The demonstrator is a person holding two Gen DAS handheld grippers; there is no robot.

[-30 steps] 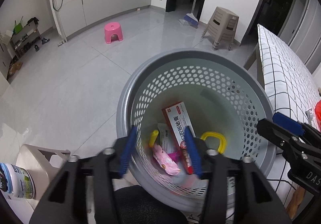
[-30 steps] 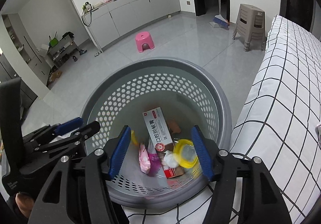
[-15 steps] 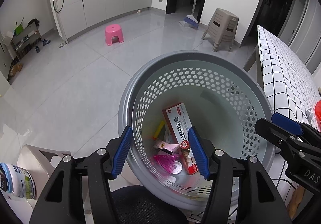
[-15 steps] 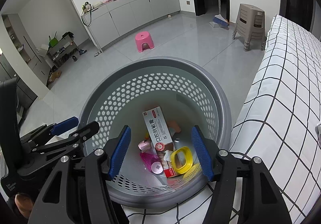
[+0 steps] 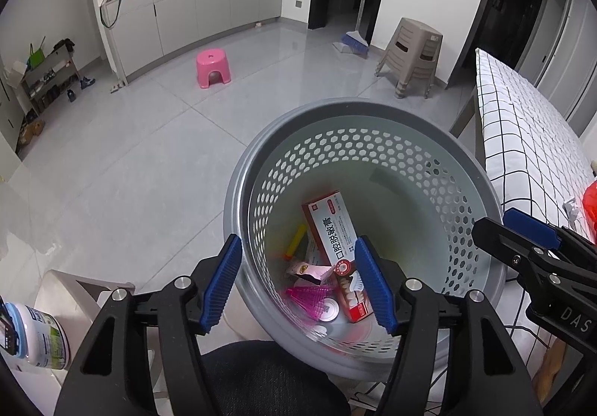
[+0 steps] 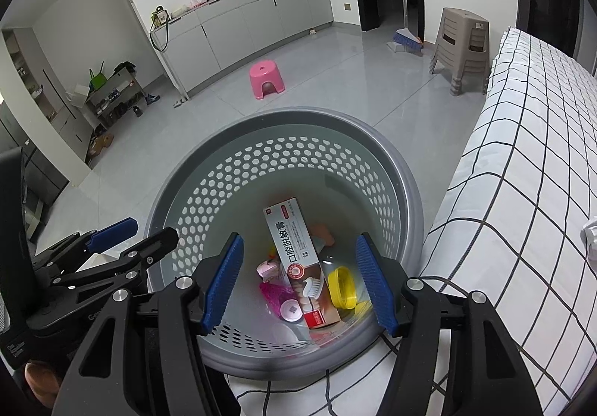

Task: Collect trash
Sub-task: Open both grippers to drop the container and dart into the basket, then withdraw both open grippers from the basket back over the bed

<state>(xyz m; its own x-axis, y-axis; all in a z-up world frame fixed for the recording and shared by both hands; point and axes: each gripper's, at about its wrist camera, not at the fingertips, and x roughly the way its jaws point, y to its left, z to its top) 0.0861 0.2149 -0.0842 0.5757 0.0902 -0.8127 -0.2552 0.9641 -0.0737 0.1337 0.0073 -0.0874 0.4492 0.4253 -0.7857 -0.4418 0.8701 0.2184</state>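
A grey perforated basket (image 5: 238,192) sits below both grippers. In it lie a red-and-white toothpaste box (image 5: 332,229), a pink wrapper (image 5: 309,298) and a yellow stick (image 5: 296,238). The right wrist view also shows a yellow ring (image 6: 341,287) beside the toothpaste box (image 6: 294,248). My left gripper (image 5: 297,242) hovers over the basket's near rim. Its jaws are opening, with nothing between the pads. My right gripper (image 6: 298,240) hangs open over the basket (image 6: 406,192), also holding nothing. Each gripper shows at the edge of the other's view.
A surface covered in white checked cloth (image 5: 522,140) borders the basket on the right, with a red item (image 5: 589,203) on it. A white jar (image 5: 33,337) stands on a beige stool at lower left. Across the grey floor are a pink stool (image 5: 212,69), stacked beige stools (image 5: 414,54) and a broom (image 5: 352,43).
The pink wrapper dropped from between the left fingers and the yellow ring dropped under the right gripper; both now lie in the basket. The left jaws widened.
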